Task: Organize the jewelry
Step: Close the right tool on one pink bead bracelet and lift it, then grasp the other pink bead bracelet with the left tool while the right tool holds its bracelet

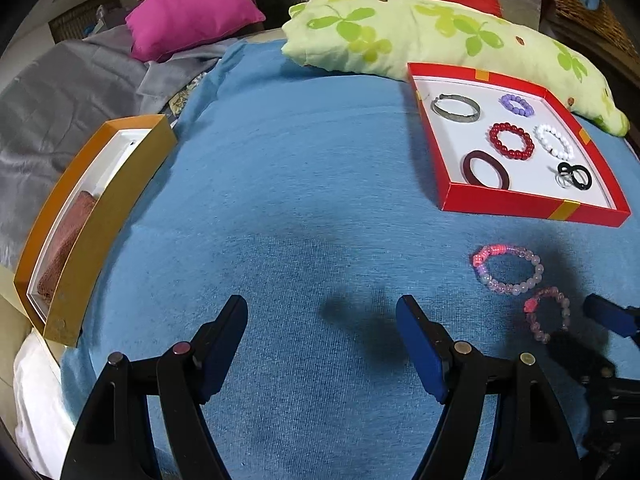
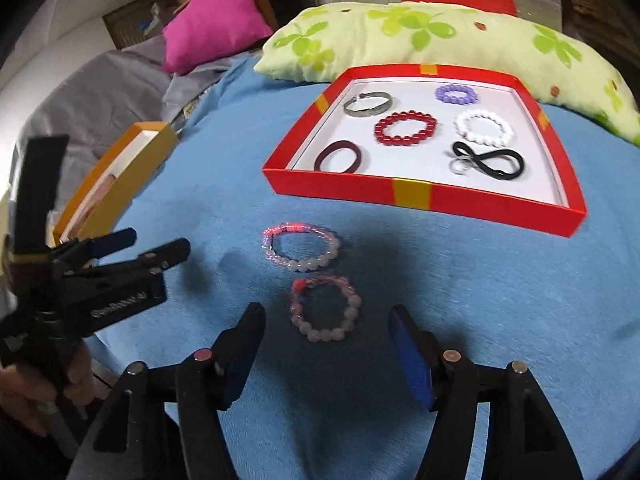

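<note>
The right gripper point(image 2: 326, 344) hovers low over the blue cloth point(image 2: 480, 300), jaws spread wide and empty, the near pale pink beaded bracelet point(image 2: 325, 307) lying just ahead between its fingers. The left gripper point(image 1: 322, 334) is level, equally wide and empty, over bare cloth. A second pink beaded bracelet point(image 2: 301, 247) lies just beyond. Farther off, the shallow red cardboard tray point(image 2: 412, 193) holds six pieces of jewelry.
</note>
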`<state>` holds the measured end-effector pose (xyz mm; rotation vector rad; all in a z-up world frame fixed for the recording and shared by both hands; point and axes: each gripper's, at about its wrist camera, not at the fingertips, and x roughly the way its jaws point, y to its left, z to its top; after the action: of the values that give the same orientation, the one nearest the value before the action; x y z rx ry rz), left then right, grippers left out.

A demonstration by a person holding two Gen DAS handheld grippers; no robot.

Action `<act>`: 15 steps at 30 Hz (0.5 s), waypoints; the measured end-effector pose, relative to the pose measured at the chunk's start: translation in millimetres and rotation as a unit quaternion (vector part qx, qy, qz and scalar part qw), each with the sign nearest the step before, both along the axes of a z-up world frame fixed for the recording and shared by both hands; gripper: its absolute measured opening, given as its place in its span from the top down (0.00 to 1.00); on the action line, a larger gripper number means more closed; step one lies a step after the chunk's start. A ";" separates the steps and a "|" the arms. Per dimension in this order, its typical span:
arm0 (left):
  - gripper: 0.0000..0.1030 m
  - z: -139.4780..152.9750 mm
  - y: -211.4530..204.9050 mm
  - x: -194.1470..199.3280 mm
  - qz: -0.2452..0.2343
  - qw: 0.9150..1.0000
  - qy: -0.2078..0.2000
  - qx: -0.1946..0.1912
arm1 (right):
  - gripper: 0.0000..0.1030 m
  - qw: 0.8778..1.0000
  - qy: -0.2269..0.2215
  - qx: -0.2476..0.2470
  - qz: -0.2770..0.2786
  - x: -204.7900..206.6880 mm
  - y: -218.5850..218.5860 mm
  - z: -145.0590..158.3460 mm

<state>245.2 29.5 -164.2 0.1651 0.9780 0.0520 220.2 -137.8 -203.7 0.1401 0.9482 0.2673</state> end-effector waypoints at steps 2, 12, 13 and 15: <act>0.25 0.8 -1.2 -0.6 -0.004 1.000 0.000 -0.002 | 0.37 1.000 0.000 -0.006 0.000 2.1 5.9 -4.6; 0.25 0.7 -17.8 -0.8 -0.021 1.000 0.000 -0.010 | 0.92 0.996 -0.017 -0.080 -0.043 0.7 -18.1 -9.3; 0.25 1.1 -20.9 -1.0 -0.027 1.000 -0.001 -0.014 | 0.92 0.995 -0.011 -0.076 -0.062 1.4 -32.3 -8.2; 0.25 2.1 -30.9 -1.1 -0.045 0.999 -0.003 -0.028 | 0.92 0.994 -0.003 -0.069 -0.090 1.4 -54.0 -6.7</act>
<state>244.1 -1.4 -162.1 0.1575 0.9644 -0.0577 221.6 -191.8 -210.4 0.0977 0.9381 0.0354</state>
